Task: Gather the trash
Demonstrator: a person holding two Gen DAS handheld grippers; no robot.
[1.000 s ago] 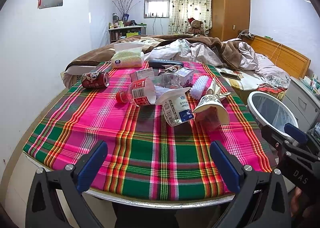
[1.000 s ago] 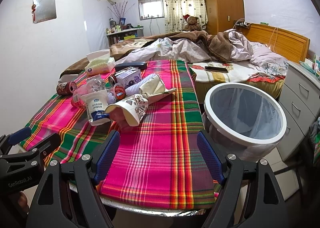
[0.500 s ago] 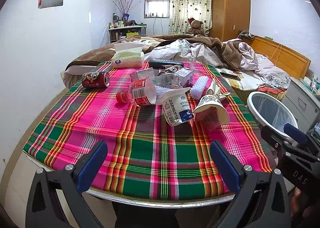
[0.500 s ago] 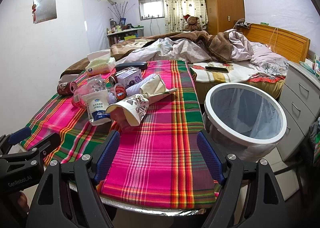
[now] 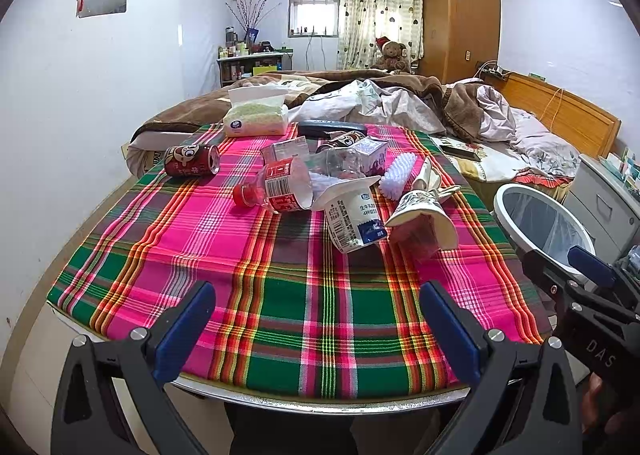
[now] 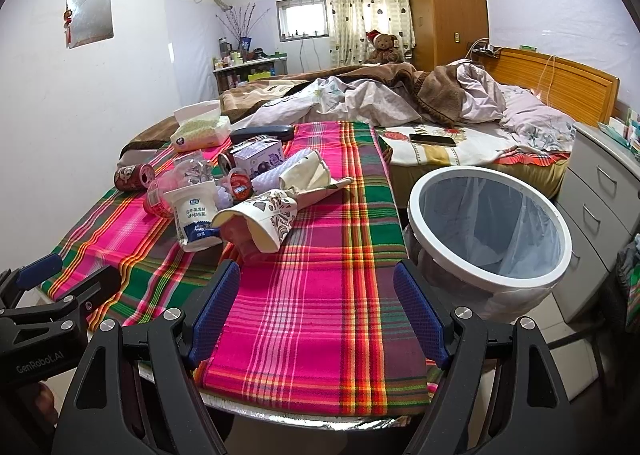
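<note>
The left tool (image 5: 316, 331) hung over the near edge of the counter (image 5: 280, 335), its blue-padded fingers spread wide with nothing between them. The right tool (image 6: 316, 311) was likewise spread and empty, held at the near edge beside the bin.

Working left to right in the left wrist view, the trash lay in a cluster toward the far half of the counter, well ahead of both tools and touched by neither. A red can (image 5: 192, 160) with a cartoon face lay on its side at the far left. A crushed clear bottle (image 5: 276, 193) with a red cap and a red label bearing a barcode lay next. Touching it was a white yogurt cup (image 5: 352, 221) on its side, with a blue logo and Chinese print too small to read reliably. A patterned paper cup (image 5: 420, 211) lay tipped just right of it. Behind these sat small cartons (image 5: 372, 153), a white brush (image 5: 400, 177) and a tissue pack (image 5: 256, 119).

The white-rimmed bin (image 6: 490, 231), lined with a clear bag, stood on the floor just off the counter's right side, near the right tool.

Legible writing: "DAS" on the right tool's body in the left wrist view; "GenRobot.AI" on the left tool's body in the right wrist view.
</note>
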